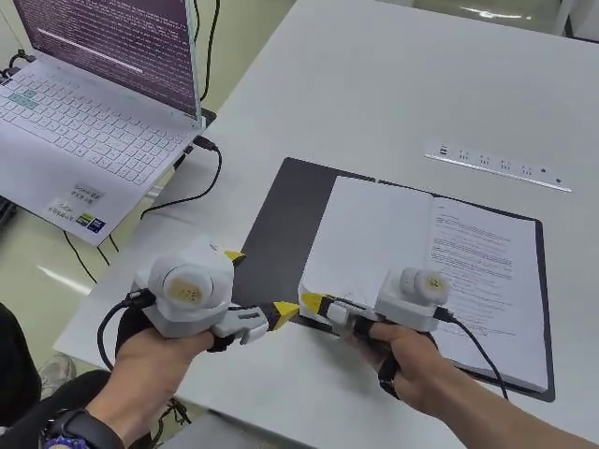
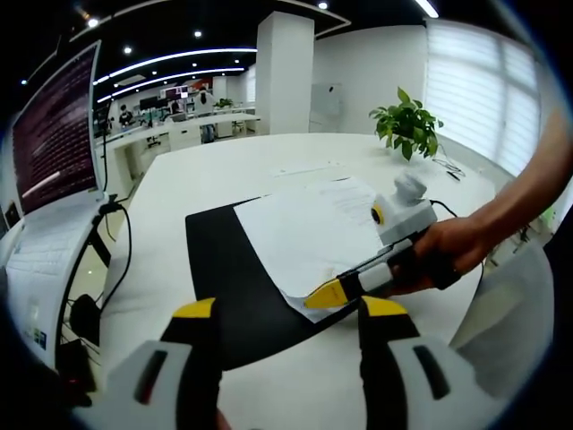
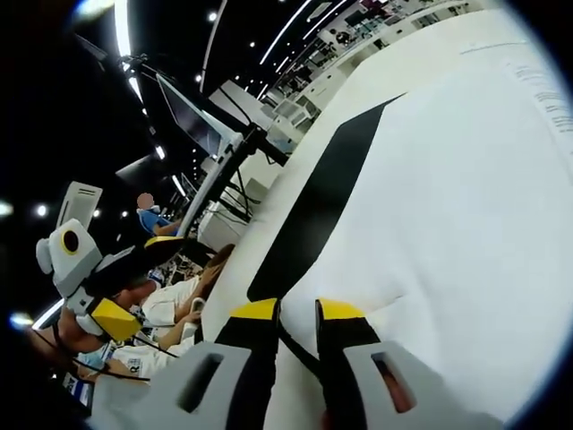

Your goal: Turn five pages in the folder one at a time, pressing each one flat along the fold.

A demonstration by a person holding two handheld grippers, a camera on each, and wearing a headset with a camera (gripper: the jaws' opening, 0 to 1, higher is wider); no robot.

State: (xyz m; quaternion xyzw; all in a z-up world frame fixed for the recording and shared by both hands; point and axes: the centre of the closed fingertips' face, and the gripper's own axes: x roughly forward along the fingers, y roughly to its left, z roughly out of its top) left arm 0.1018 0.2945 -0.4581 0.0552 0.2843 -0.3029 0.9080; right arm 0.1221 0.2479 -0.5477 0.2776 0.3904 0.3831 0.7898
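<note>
Two grippers: both are held low at the near edge of the table (image 1: 374, 84), tips facing each other just in front of the folder (image 1: 281, 224).
Left gripper (image 1: 260, 283): jaws spread wide and holding nothing; it sits just off the near edge of the black left cover (image 1: 271, 253), pointing right toward the other tool.
Right gripper (image 1: 314, 302): jaws drawn almost together on the near left corner of the page (image 1: 370, 238), with one yellow tip above the sheet; its own view shows white paper running up from between the tips.
Page: blank side up, lying leftward from the fold (image 1: 426, 253) and covering the inner part of the left cover; whether it rests fully flat cannot be told.
Fold: long axis runs away from the person, slightly slanted, from the near edge of the folder to its far edge.
Governing relation: the fold lies to the right of both tips and a little farther off; the right gripper is nearer to it, but the left gripper is the free one and would have to cross the blank page to reach it.
Printed sheet (image 1: 487, 271): beyond the fold, lying flat on the right half of the folder.
Far field: a power strip (image 1: 496, 166) past the folder; a laptop (image 1: 84, 122) far left, well apart.
</note>
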